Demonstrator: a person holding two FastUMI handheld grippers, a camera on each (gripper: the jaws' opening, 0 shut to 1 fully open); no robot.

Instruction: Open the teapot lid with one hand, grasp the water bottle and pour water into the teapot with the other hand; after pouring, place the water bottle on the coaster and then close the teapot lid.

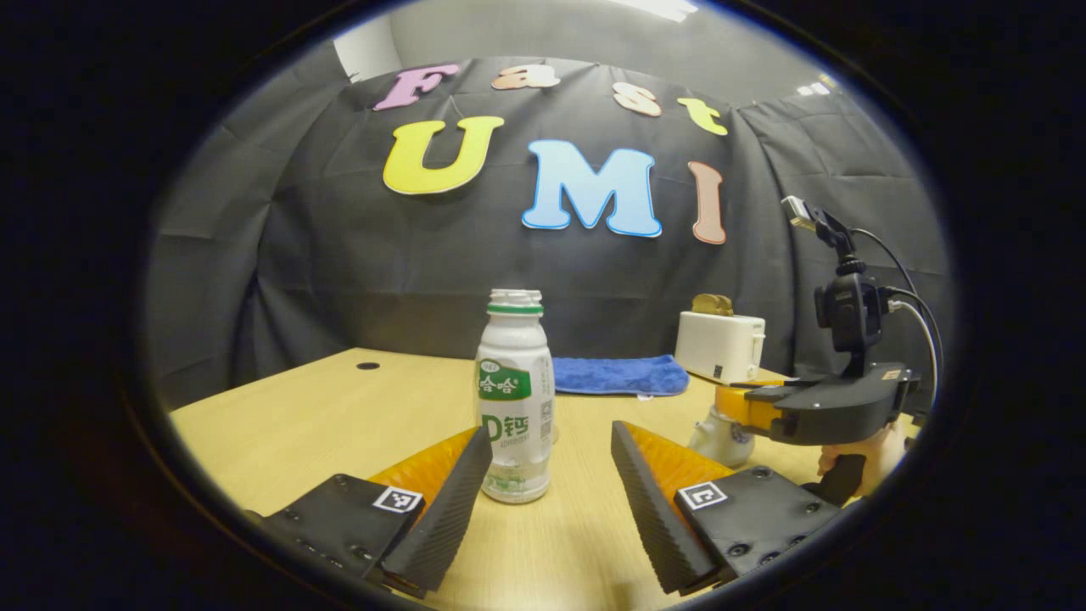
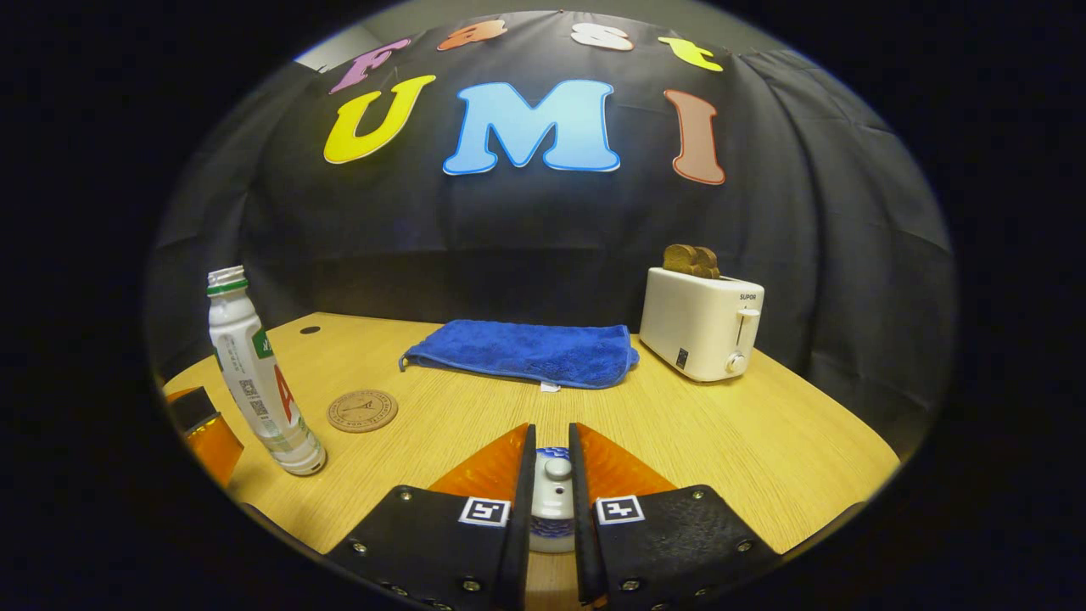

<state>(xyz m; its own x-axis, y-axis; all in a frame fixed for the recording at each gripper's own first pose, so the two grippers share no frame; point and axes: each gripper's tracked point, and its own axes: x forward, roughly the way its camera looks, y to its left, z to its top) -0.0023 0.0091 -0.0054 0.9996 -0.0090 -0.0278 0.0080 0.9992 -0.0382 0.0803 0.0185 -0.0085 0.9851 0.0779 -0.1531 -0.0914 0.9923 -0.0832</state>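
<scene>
Left gripper (image 1: 551, 475): fingers spread wide, flanking the water bottle (image 1: 515, 399) without touching it.
Water bottle: upright, uncapped, near the tabletop's (image 2: 721, 433) left edge, beside the coaster (image 2: 362, 411).
Right gripper (image 2: 551, 475): clamped on the teapot lid's (image 2: 553, 496) knob.

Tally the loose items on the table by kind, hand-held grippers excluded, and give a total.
Water bottle: 1
Coaster: 1
Blue cloth: 1
Toaster: 1
Teapot, lid included: 1
Total: 5
</scene>
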